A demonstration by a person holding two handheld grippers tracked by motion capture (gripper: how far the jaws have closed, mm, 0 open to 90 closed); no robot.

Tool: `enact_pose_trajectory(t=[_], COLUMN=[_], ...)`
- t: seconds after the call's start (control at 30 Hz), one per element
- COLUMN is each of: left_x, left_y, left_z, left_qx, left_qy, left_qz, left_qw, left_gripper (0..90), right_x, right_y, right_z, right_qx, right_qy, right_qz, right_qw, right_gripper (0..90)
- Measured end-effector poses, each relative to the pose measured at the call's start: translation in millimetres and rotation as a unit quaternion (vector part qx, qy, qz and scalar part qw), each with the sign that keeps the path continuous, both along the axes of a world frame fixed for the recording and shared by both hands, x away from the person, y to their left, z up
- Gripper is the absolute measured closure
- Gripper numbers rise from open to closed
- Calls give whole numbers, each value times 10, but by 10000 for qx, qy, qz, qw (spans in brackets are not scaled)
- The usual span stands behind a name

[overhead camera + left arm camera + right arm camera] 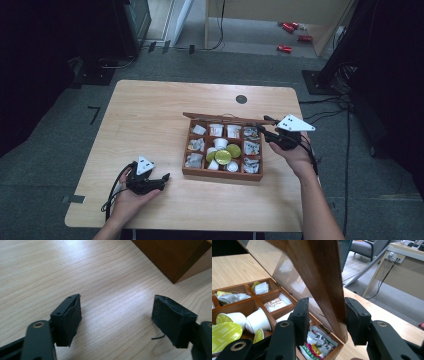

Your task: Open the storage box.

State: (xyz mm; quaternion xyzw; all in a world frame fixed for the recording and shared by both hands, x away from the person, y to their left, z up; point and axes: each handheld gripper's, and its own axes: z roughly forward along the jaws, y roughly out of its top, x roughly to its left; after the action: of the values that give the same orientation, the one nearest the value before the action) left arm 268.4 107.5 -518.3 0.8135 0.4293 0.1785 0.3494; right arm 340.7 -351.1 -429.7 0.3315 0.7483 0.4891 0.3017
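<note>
Two grippers are seen at the table (150, 105). The right gripper (325, 320) is set around the raised lid (322, 277) of the wooden box (222, 174), one pad on the frame's outer edge; whether the other pad touches cannot be told. The box stands right of the table's centre, its compartments filled with packets and cups (222, 152). The left gripper (117, 320) is rested on the tabletop left of the box, jaws wide and empty.
</note>
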Motion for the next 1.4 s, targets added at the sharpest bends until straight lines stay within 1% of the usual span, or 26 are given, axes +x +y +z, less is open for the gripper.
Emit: enact_pose_trajectory(t=[0.1,0.3,0.33,0.43,0.57,0.67,0.8,0.9,1.0,1.07,1.27,1.33,1.4], left_x=[-4,-1,-1,0,7,9,11,14,16,18,19,19,19], left_y=[-14,-5,-5,-4,3,6,8,13,13,14,16,15,16], left_z=[-4,-2,-2,-2,-2,-1,-1,-1,-1,0,0,0,0], left_qx=[53,38,34,21,-8,-16,-22,-61,-60,-66,-66,-72,-65], left_qy=[-17,-4,-4,-2,6,13,16,22,23,29,29,31,29], left_qz=[-1,8,12,18,39,45,52,66,71,76,75,79,77], left_qw=[10000,10000,10000,10000,10000,10000,10000,10000,10000,9999,9999,9999,9999], left_gripper=[225,225,225,225,226,226,226,227,227,227,227,227,227], right_x=[20,65,81,99,156,178,224,258,278,311,376,406,420], right_y=[-7,-27,-30,-31,-23,-27,-35,-56,-62,-61,-58,-56,-62], right_z=[-13,-37,-54,-77,-145,-167,-210,-236,-249,-285,-365,-384,-386], right_qx=[60,183,191,183,101,116,187,322,312,233,173,186,246], right_qy=[6,26,66,111,168,190,234,238,262,340,461,522,531], right_qz=[-22,-37,-43,-51,-67,-77,-118,-95,-82,-83,-49,-69,-72], right_qw=[10000,9998,9998,9998,9998,9997,9995,9992,9991,9991,9988,9984,9983], right_gripper=[575,574,574,573,570,570,571,570,573,574,563,562,563])
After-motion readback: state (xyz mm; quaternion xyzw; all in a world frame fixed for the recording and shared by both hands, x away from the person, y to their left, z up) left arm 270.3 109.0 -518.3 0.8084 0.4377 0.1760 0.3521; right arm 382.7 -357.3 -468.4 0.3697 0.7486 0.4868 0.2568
